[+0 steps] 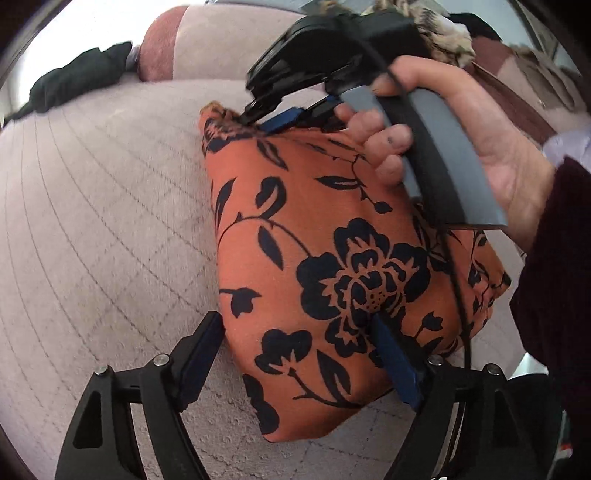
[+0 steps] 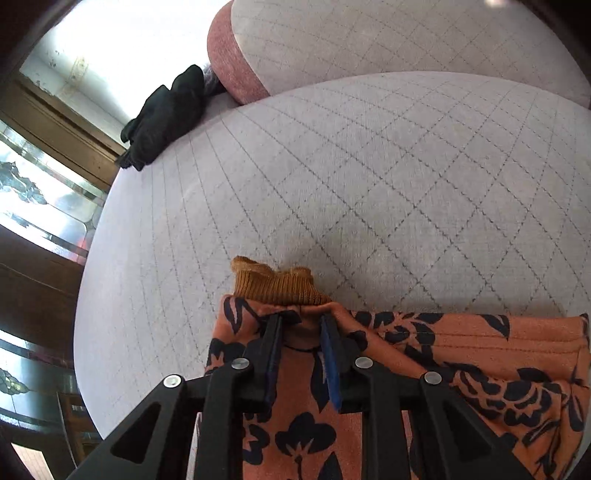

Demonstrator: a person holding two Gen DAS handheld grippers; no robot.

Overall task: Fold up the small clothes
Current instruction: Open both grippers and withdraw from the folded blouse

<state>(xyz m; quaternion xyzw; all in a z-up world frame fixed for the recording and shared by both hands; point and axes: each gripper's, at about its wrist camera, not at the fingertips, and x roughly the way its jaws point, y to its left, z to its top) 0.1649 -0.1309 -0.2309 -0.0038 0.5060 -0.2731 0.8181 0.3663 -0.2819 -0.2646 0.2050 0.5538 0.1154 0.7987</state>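
Observation:
A small orange garment with black flowers point(image 1: 314, 236) lies folded on the quilted pale cushion point(image 1: 103, 206). My left gripper point(image 1: 295, 332) is open, its fingers set wide at the garment's near end, one on the cushion and one on the cloth. My right gripper shows in the left wrist view point(image 1: 266, 118) at the garment's far corner, held by a hand. In the right wrist view the right gripper point(image 2: 301, 321) is nearly closed on the garment point(image 2: 461, 354) just behind its ribbed mustard cuff point(image 2: 280, 284).
A dark bundled cloth point(image 2: 166, 114) lies at the cushion's far left edge, beside a pink bolster point(image 2: 232, 55). More clothes point(image 1: 443, 33) are heaped behind the hand. Wooden window frames point(image 2: 55, 122) stand to the left, beyond the cushion point(image 2: 332, 177).

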